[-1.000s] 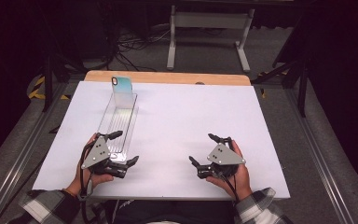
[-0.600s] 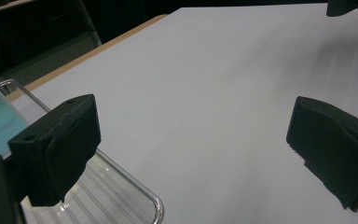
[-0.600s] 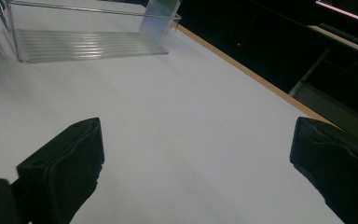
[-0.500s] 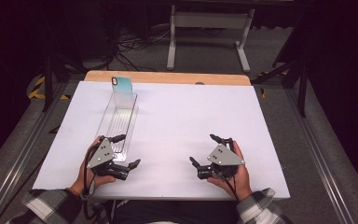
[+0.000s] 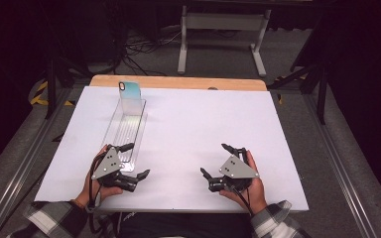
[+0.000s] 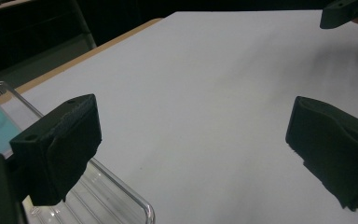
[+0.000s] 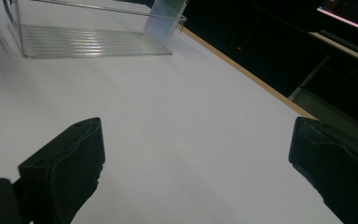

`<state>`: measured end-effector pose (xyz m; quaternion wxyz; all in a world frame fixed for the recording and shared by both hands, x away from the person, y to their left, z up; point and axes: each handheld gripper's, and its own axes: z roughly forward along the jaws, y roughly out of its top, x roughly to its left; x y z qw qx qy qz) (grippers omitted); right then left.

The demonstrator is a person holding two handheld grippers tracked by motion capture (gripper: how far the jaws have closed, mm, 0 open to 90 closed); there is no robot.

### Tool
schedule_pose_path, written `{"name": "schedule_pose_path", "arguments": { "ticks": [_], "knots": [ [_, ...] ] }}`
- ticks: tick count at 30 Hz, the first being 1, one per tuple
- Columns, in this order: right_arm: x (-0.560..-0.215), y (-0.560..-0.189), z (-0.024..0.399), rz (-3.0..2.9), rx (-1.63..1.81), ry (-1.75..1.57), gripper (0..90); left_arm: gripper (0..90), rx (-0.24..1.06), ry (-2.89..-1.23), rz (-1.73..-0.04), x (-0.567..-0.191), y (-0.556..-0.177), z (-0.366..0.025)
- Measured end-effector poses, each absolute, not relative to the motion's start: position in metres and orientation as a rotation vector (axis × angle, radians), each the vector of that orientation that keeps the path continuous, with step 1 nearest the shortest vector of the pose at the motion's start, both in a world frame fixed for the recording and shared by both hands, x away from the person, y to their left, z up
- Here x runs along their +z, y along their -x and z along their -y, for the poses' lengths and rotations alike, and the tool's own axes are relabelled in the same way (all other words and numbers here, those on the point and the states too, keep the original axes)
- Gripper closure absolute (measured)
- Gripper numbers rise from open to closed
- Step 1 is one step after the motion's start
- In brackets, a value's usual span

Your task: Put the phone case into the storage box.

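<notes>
A clear plastic tray [image 5: 126, 131] lies lengthwise on the left half of the white table [image 5: 203, 119]. A pale teal phone [image 5: 130, 94] stands upright at the tray's far end. My left gripper [image 5: 138, 159] is open and empty at the tray's near end, with one jaw over the tray's rim [image 6: 121, 196]. Its view [image 6: 193, 144] looks across bare table. My right gripper [image 5: 214, 158] is open and empty over the near right part of the table. Its view [image 7: 196, 163] looks toward the tray [image 7: 93, 39] and the phone [image 7: 164, 21].
A wooden strip [image 5: 178, 82] runs along the table's far edge. Beyond it stand a grey metal frame [image 5: 223, 29] and cables on the floor. Metal rails [image 5: 17, 163] flank the table. The right gripper's jaw tip [image 6: 349, 11] shows at the top right of the left gripper view.
My left gripper has drifted slightly toward the near edge and to the right. The right gripper has hardly moved. Both stay open.
</notes>
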<state>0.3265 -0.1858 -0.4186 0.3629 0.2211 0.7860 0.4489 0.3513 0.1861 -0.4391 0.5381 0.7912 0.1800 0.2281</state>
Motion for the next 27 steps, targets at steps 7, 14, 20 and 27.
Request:
{"name": "schedule_pose_path", "arguments": {
  "ticks": [7,14,20,27],
  "knots": [
    [-0.4176,-0.3255,0.1846,-2.013,1.153,-0.567,4.3,4.1,0.532,-1.864,-0.422,-0.4358,-0.3487,-0.1875],
    [-0.4182,-0.3263,0.1859,-2.017,1.15,-0.564,4.3,4.1,0.539,-1.87,-0.408,-0.4342,-0.3489,-0.1864],
    [-0.4171,-0.3265,0.1873,-2.01,1.15,-0.573,4.3,4.4,0.541,-1.869,-0.404,-0.4329,-0.3486,-0.1865],
    [-0.4171,-0.3278,0.1884,-2.012,1.146,-0.574,4.4,4.6,0.542,-1.859,-0.404,-0.431,-0.3482,-0.1864]
  ]
}}
